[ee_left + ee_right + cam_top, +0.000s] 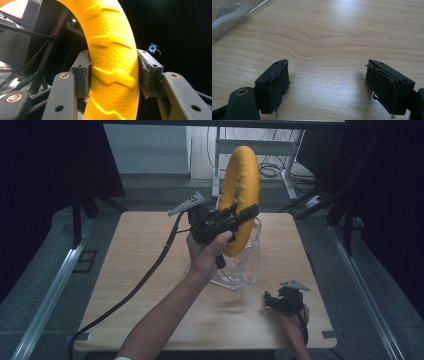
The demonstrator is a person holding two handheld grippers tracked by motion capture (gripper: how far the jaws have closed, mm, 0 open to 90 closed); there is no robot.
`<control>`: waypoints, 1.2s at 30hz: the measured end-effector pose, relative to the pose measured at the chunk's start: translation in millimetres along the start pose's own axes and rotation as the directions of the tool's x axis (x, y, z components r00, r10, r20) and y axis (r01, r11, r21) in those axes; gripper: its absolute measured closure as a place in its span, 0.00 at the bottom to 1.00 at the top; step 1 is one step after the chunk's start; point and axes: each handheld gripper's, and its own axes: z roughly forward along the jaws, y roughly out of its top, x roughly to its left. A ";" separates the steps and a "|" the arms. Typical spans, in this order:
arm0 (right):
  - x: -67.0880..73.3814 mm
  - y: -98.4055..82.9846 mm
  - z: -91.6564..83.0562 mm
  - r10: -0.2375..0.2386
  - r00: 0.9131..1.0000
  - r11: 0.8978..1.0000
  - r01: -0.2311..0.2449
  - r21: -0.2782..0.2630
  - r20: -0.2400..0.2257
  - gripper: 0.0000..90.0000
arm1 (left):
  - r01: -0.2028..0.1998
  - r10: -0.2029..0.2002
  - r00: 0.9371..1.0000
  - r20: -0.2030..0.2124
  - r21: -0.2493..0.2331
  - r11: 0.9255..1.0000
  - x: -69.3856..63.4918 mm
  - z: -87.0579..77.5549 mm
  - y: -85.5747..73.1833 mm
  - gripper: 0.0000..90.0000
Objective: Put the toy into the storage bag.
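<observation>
At the lower right of the high view, the right gripper (pixel 272 301) is resting low over the desk (pixel 140 285), close to its near edge, and a hand (pixel 295 319) is holding it. In the right gripper view its jaws are standing wide apart with nothing but bare wood between them. To the left of it, the lower middle of the desk is lying open. Farther up, in the centre of the frame, a clear plastic bag (pixel 245 265) is sitting on the desk. Above it, the left gripper (pixel 250 214) is closing its jaws on the yellow ring (pixel 241 180), which is standing upright, with its lower part inside the bag. In the left gripper view both pads (pixel 86 75) are pressing the ribbed ring (pixel 112 62) from two sides.
</observation>
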 end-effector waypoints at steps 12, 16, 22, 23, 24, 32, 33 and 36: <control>0.0 -0.1 0.0 0.000 1.000 1.000 0.000 -0.001 0.001 0.21 | 0.031 -0.028 0.998 -0.049 0.049 0.998 22.8 6.0 -22.4 0.56; 0.0 0.0 0.0 0.000 1.000 1.000 0.000 0.000 0.001 0.21 | 0.058 -0.056 0.997 -0.050 0.049 0.997 31.1 6.1 -30.0 0.56; -0.1 -0.1 0.1 -0.002 1.000 1.000 0.002 -0.001 0.001 0.21 | 0.064 -0.057 0.994 -0.097 0.068 0.996 42.9 5.1 -42.7 0.56; 0.1 -0.1 -0.1 0.001 1.000 1.000 -0.001 -0.001 -0.001 0.21 | 0.060 -0.053 0.993 -0.104 0.072 0.996 44.4 5.2 -45.1 0.56; 0.0 -0.1 0.0 0.000 1.000 1.000 0.000 -0.001 -0.001 0.21 | 0.062 -0.054 0.993 -0.109 0.074 0.995 45.6 5.3 -47.1 0.56; 0.1 -0.1 -0.1 0.000 1.000 1.000 0.000 0.000 -0.002 0.21 | 0.136 -0.123 0.981 -0.150 0.079 0.988 65.8 -0.3 -66.6 0.56; 0.1 -0.1 -0.1 0.000 1.000 1.000 0.000 0.000 -0.002 0.22 | 0.138 -0.124 0.980 -0.157 0.079 0.987 67.3 -0.6 -68.5 0.56; 0.2 -0.1 -0.1 0.001 1.000 1.000 -0.001 0.000 -0.002 0.21 | 0.132 -0.115 0.978 -0.171 0.093 0.987 71.2 -0.4 -75.8 0.56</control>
